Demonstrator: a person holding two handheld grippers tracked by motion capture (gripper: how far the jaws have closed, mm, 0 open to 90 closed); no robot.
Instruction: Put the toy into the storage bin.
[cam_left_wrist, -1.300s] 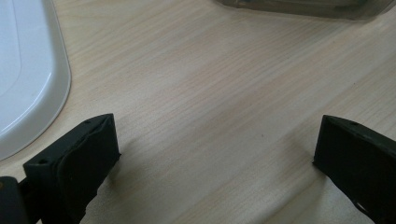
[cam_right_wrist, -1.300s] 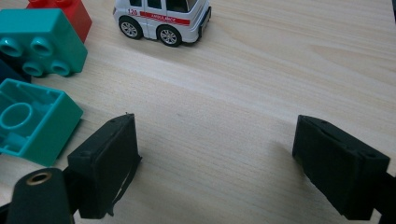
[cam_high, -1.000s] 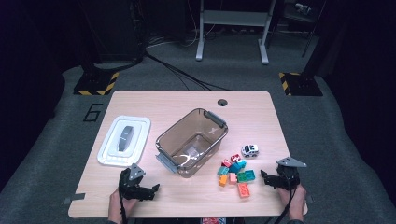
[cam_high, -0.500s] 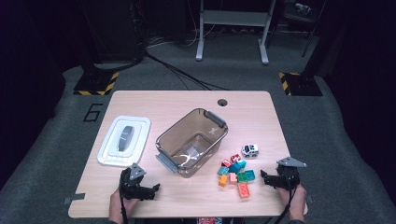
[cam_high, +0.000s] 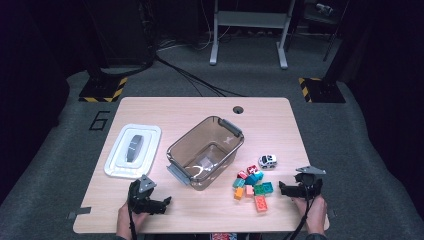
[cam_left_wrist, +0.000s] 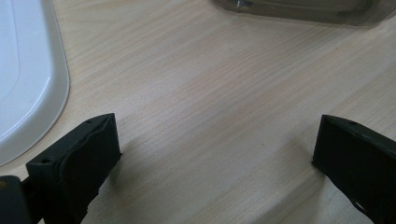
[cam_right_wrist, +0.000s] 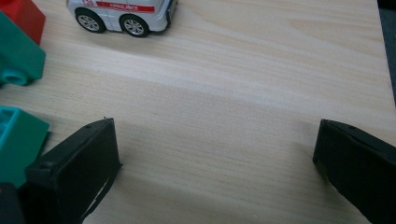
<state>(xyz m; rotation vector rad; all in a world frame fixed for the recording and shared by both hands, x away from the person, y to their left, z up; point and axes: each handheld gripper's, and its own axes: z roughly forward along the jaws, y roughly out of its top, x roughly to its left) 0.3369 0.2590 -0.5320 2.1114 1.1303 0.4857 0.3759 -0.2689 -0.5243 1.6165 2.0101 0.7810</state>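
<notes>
I have both hands low at the near edge of the wooden table (cam_high: 280, 120), forearms coming straight in. My left gripper (cam_high: 165, 202) lies level, pointing right along the bare wood, its jaws spread wide with nothing between them. My right gripper (cam_high: 281, 188) points left toward the blocks (cam_high: 252, 182); its jaws have just been opening and stand spread over bare wood, touching nothing.

The blocks are hard, studded plastic bricks in a loose heap just beside the right gripper: I count about eight, in red, teal, green and orange. One small white toy car (cam_high: 267, 160) with a red stripe sits just beyond them. One clear brownish tub (cam_high: 176, 151), rounded and grey-handled, stands mid-table, empty. One smooth white lid (cam_high: 150, 131) lies flat to its left.
</notes>
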